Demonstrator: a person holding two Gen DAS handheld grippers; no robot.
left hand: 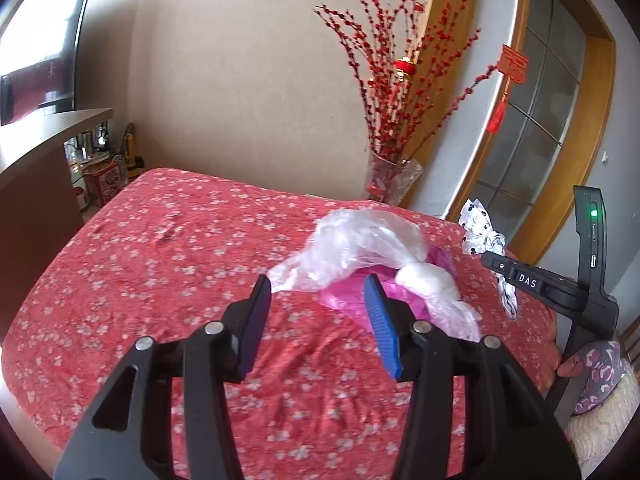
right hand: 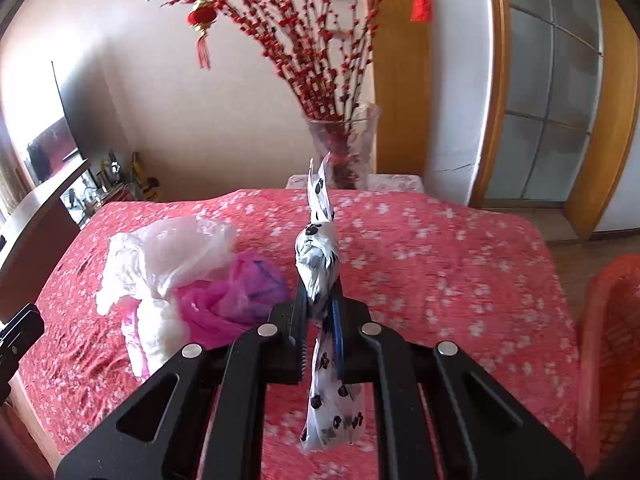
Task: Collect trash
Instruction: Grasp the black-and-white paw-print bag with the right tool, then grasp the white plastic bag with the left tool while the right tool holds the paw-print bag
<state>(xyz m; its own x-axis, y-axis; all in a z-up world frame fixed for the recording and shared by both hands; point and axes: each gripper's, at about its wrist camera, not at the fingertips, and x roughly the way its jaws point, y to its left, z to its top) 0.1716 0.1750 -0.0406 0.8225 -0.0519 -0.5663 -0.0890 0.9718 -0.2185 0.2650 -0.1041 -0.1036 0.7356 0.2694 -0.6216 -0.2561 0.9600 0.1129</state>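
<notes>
On a red flowered tablecloth lies a heap of trash: a clear plastic bag over a pink plastic bag, with a white wad beside them. My left gripper hovers just in front of the heap, open, nothing between its blue pads. My right gripper is shut on a white wrapper with black spots, lifted off the cloth, its tail hanging below the fingers. In the left wrist view that wrapper and the right gripper show at the right.
A glass vase of red-berry branches stands behind the table's far edge. An orange mesh basket sits at the right. A dark shelf with small items is at the left. A person's patterned sleeve shows at the right.
</notes>
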